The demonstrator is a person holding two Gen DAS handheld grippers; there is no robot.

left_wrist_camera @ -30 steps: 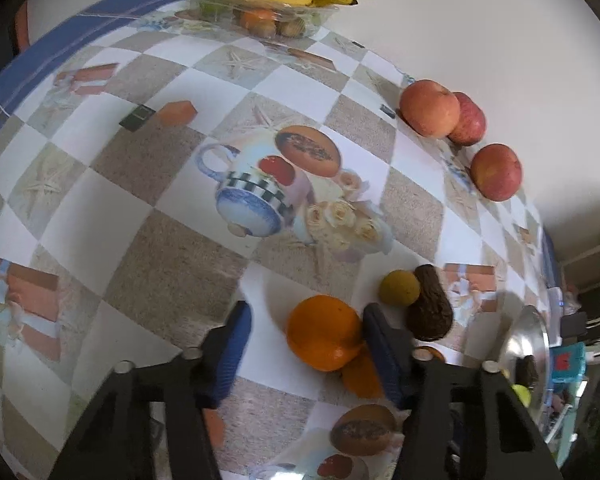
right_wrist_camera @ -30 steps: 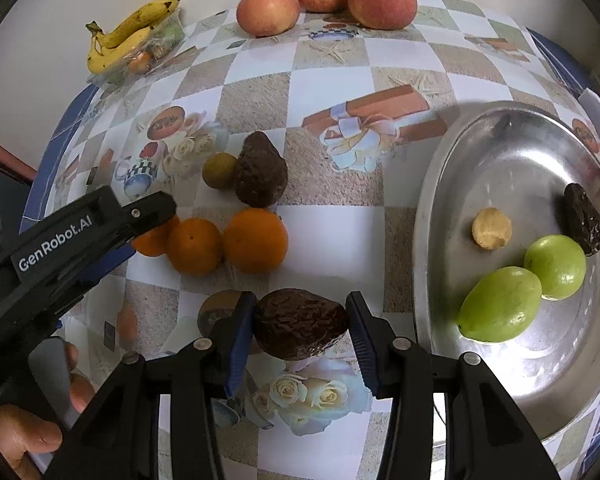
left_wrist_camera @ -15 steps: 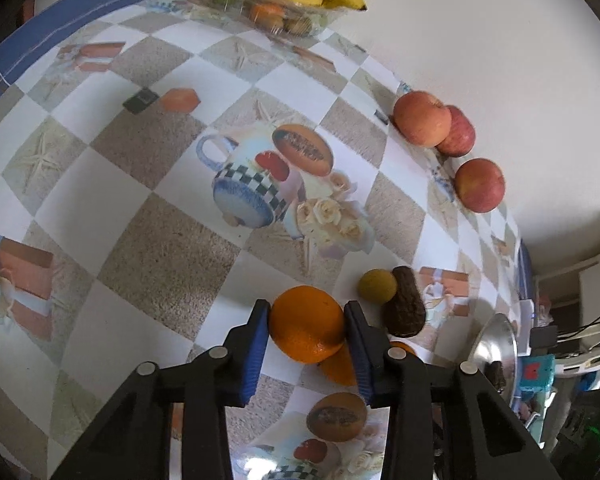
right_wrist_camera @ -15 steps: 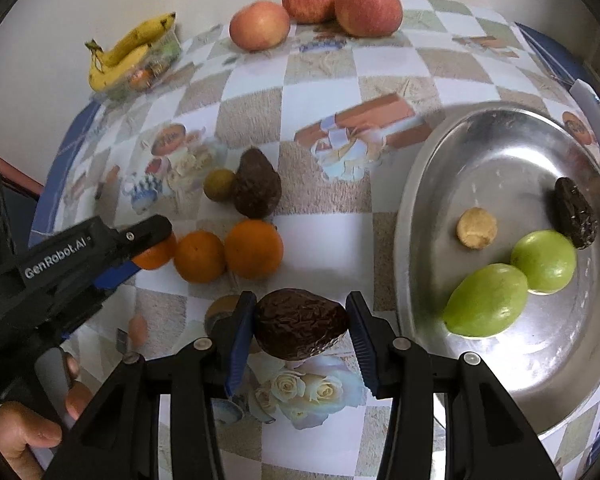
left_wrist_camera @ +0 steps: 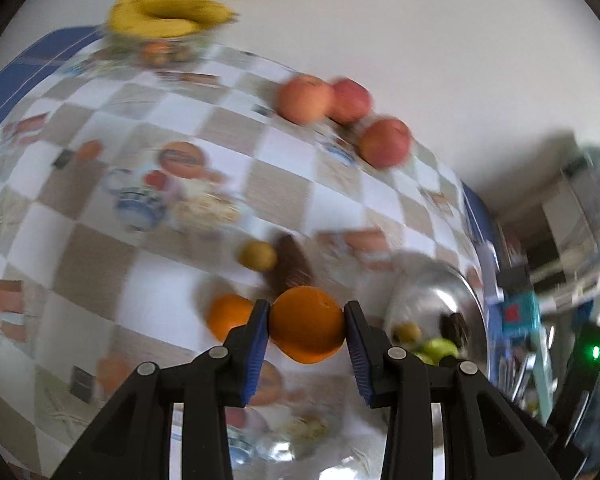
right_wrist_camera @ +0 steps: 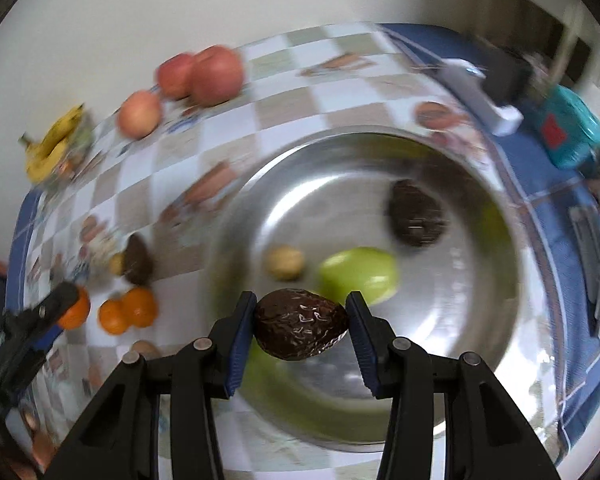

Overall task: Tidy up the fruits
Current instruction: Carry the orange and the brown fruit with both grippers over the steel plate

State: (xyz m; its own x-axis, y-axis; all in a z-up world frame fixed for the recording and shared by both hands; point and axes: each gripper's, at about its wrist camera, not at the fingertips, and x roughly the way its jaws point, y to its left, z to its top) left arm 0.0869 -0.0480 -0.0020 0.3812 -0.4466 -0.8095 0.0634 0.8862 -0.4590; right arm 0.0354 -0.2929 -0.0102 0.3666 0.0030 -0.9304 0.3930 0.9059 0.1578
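My left gripper (left_wrist_camera: 306, 326) is shut on an orange (left_wrist_camera: 306, 322) and holds it above the checked tablecloth, left of the steel bowl (left_wrist_camera: 464, 292). My right gripper (right_wrist_camera: 301, 330) is shut on a dark avocado (right_wrist_camera: 300, 328) and holds it over the near part of the steel bowl (right_wrist_camera: 500, 320). In the bowl lie a green fruit (right_wrist_camera: 360, 276), a second avocado (right_wrist_camera: 416, 214) and a small tan fruit (right_wrist_camera: 285, 263). Two oranges (right_wrist_camera: 127, 310), an avocado (right_wrist_camera: 138, 260) and a small yellow-green fruit (right_wrist_camera: 117, 264) sit on the cloth. The left gripper also shows in the right wrist view (right_wrist_camera: 60, 300).
Three apples (left_wrist_camera: 340, 116) stand by the wall at the back. Bananas (left_wrist_camera: 168, 16) lie on a clear tray at the far left corner. A teal box (right_wrist_camera: 568, 132) and a white object (right_wrist_camera: 480, 96) sit beyond the bowl on the right.
My left gripper has lifted the orange off the cloth and swung right. My right gripper has carried the avocado right, from above the cloth to over the bowl.
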